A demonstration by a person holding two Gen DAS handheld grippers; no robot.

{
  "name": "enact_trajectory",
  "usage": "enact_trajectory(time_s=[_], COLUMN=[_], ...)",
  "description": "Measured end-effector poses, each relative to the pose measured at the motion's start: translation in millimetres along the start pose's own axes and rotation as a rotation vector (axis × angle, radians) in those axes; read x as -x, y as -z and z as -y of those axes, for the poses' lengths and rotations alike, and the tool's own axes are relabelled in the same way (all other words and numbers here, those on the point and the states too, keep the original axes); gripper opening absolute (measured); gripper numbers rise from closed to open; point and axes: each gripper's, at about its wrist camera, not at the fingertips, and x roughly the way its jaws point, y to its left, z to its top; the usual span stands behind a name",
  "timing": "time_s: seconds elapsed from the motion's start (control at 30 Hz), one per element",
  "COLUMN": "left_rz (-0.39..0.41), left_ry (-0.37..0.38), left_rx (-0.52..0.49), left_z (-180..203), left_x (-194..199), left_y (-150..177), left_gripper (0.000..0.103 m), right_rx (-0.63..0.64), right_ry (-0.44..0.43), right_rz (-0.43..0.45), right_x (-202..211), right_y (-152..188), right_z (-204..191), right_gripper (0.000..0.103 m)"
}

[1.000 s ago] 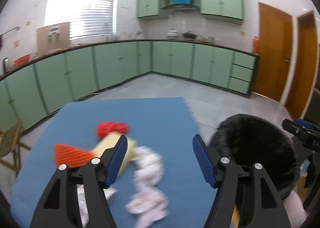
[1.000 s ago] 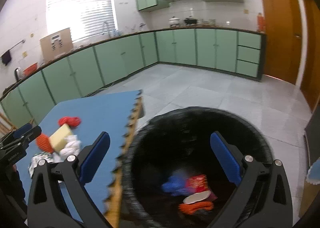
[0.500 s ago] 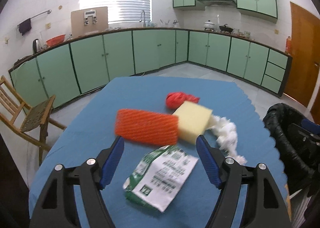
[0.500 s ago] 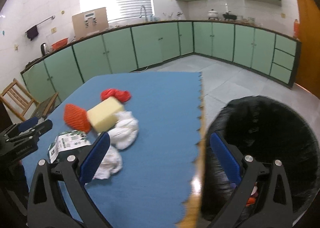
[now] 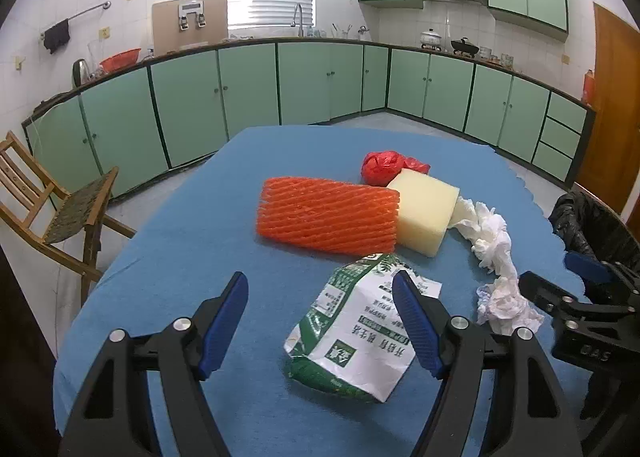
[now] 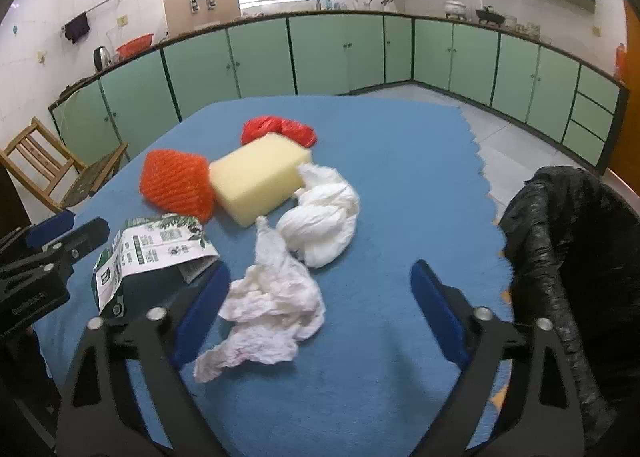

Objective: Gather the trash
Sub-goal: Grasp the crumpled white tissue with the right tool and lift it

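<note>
Trash lies on a blue mat (image 5: 192,241): an orange foam net (image 5: 328,215), a yellow sponge (image 5: 424,211), a red plastic bag (image 5: 386,167), white crumpled tissues (image 5: 494,249) and a green-white packet (image 5: 360,323). My left gripper (image 5: 320,321) is open and empty, just above the packet's near left side. My right gripper (image 6: 320,309) is open and empty over a crumpled tissue (image 6: 272,313); the packet (image 6: 152,253), net (image 6: 178,183), sponge (image 6: 258,175) and red bag (image 6: 280,129) lie beyond it. A black-lined trash bin (image 6: 568,257) stands at the mat's right edge.
A wooden chair (image 5: 52,209) stands left of the table. Green kitchen cabinets (image 5: 320,85) run along the far walls. The trash bin (image 5: 596,225) shows at the right edge of the left wrist view, behind my right gripper's body (image 5: 576,305).
Both grippers have swung from the trash bin at the right back over the table. The left one now sits by the packet, the right one over the tissue. Both stayed open.
</note>
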Motion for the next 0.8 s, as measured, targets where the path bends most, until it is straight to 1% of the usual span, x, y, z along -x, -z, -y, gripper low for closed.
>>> enact_trajectory(time_s=[0.07,0.13,0.2,0.23,0.3,0.33,0.37,0.47,0.5,0.6,0.8], left_rz=[-0.003,-0.009,-0.014,-0.016,-0.021,-0.022,-0.021,-0.021,-0.021,-0.022,-0.058], left_ry=[0.004,0.01,0.016,0.018,0.026,0.029,0.033,0.045,0.049,0.061,0.062], left_rx=[0.003,0.007,0.008,0.008,0.01,0.011,0.01,0.001,-0.003,-0.021,-0.067], left_z=[-2.2,-4.2,-4.7,-3.6,-0.8,0.1,1.7,8.7,10.9,18.0,30.2], left_x=[-0.7,-1.9,-3.3,-3.8,-5.1,-5.4,-5.5,-5.7,-5.5,-6.1,-16.7], left_y=[0.7,1.3,1.7,1.8,1.8,1.8,1.8,1.3,1.4,2.2,7.7], left_gripper=[0.073,0.073,0.073,0.074,0.076,0.077,0.077,0.078,0.08,0.082,0.084], right_rx=[-0.005,-0.003,0.002,0.001,-0.005,-0.007,-0.008,0.002,0.008,-0.006,-0.032], right_ry=[-0.003,-0.016,-0.038,-0.049,-0.074,-0.087,-0.105,-0.125,-0.127,-0.133,-0.119], right_rz=[-0.016,-0.034,-0.062,-0.069,-0.086,-0.094,-0.102,-0.102,-0.099,-0.093,-0.082], right_x=[-4.4,-7.9,-11.8,-12.7,-15.1,-15.7,-16.5,-13.4,-11.1,-3.9,8.0], right_y=[1.5,3.4,4.7,6.5,7.6,8.8,9.9,11.4,10.9,9.0,5.2], right_z=[-1.6,-2.8,-3.4,-3.3,-2.4,-2.4,-2.5,-3.8,-3.8,2.2,20.2], right_gripper=[0.08,0.074,0.065,0.062,0.046,0.042,0.034,0.024,0.022,0.021,0.021])
